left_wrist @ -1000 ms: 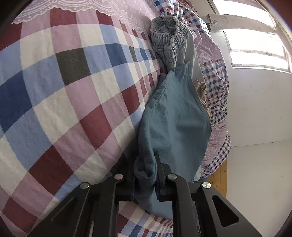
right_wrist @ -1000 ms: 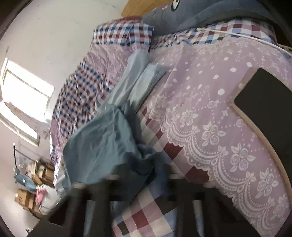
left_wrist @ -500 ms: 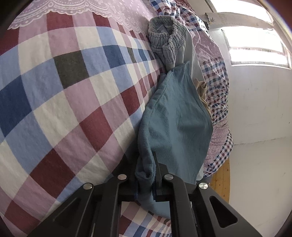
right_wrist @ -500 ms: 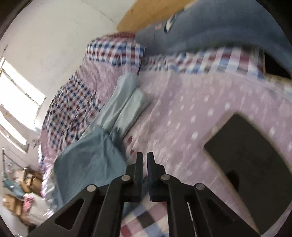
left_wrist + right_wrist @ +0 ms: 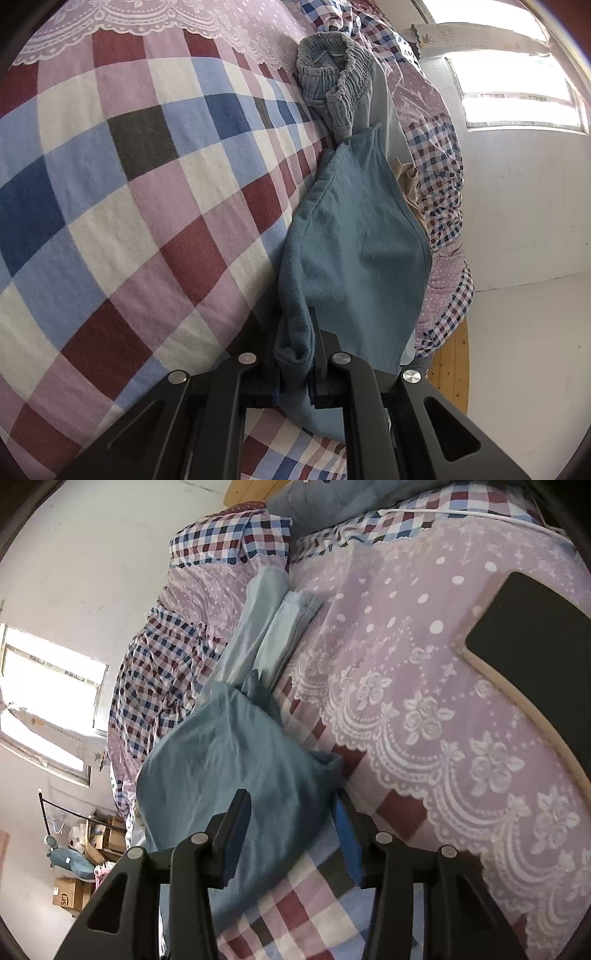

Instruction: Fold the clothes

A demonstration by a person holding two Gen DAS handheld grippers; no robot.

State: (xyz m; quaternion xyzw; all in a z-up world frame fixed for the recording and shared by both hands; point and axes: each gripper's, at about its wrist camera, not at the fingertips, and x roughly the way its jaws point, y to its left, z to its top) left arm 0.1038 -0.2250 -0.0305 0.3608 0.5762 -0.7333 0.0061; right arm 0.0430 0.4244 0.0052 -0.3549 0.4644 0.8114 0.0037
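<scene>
Now, right gripper (image 5: 290, 805): jaws, closed half a second ago, are opening over the teal garment (image 5: 229, 768), pads clear of it.
Left gripper (image 5: 295, 332): still clamped narrow on the garment's edge.
Garment: on checked bedspread (image 5: 129, 203).
Writing: unreadable on distant cardboard box (image 5: 68, 895).

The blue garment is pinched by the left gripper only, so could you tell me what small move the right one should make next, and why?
Probably close the right gripper on the blue garment: its jaws are opening with the fabric's edge between them, pads not pressing, while the left gripper is clamped on a bunched fold.
</scene>
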